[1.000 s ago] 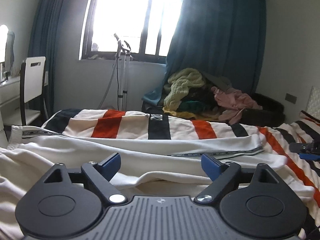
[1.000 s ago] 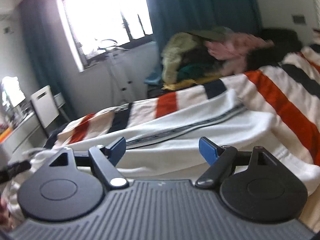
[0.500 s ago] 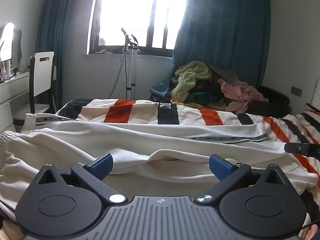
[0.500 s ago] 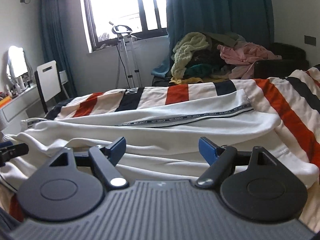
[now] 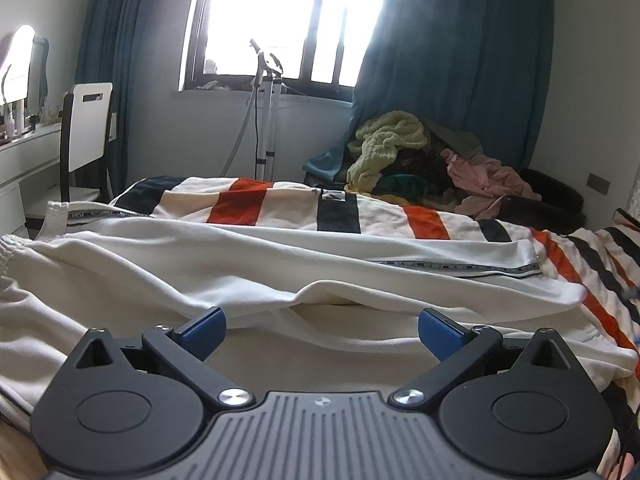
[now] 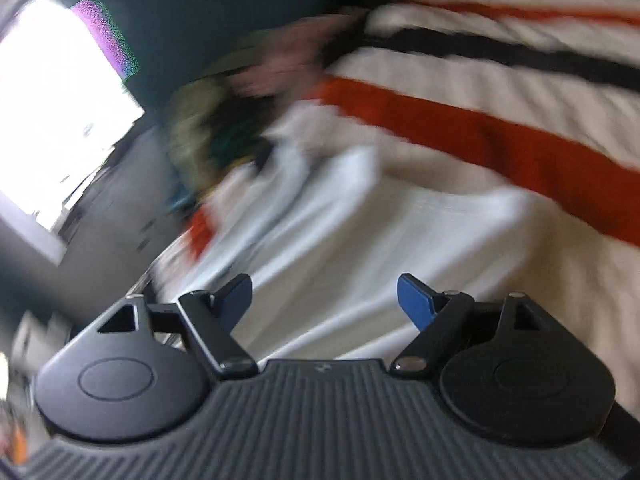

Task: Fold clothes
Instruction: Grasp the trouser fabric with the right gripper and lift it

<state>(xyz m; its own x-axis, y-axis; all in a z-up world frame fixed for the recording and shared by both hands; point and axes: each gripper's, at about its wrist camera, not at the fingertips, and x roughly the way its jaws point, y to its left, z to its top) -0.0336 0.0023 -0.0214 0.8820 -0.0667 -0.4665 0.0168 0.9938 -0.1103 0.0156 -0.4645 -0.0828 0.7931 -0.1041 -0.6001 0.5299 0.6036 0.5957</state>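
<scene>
White trousers with a printed side tape [image 5: 280, 264] lie spread across the striped bedspread [image 5: 332, 216], waistband at the left, leg ends at the right. My left gripper [image 5: 320, 330] is open and empty, low over the near leg's fold. My right gripper [image 6: 324, 298] is open and empty above the trousers' leg end [image 6: 360, 232]. The right wrist view is tilted and heavily blurred.
A heap of clothes [image 5: 424, 160] lies on a dark seat beyond the bed, by the blue curtain. A white chair [image 5: 86, 128] and a desk stand at the left. A garment steamer pole [image 5: 266, 120] stands under the window.
The right gripper has swung sharply to the right and tilted; its view is now motion-blurred. The left gripper has shifted slightly closer to the trousers. Both jaws stay open.
</scene>
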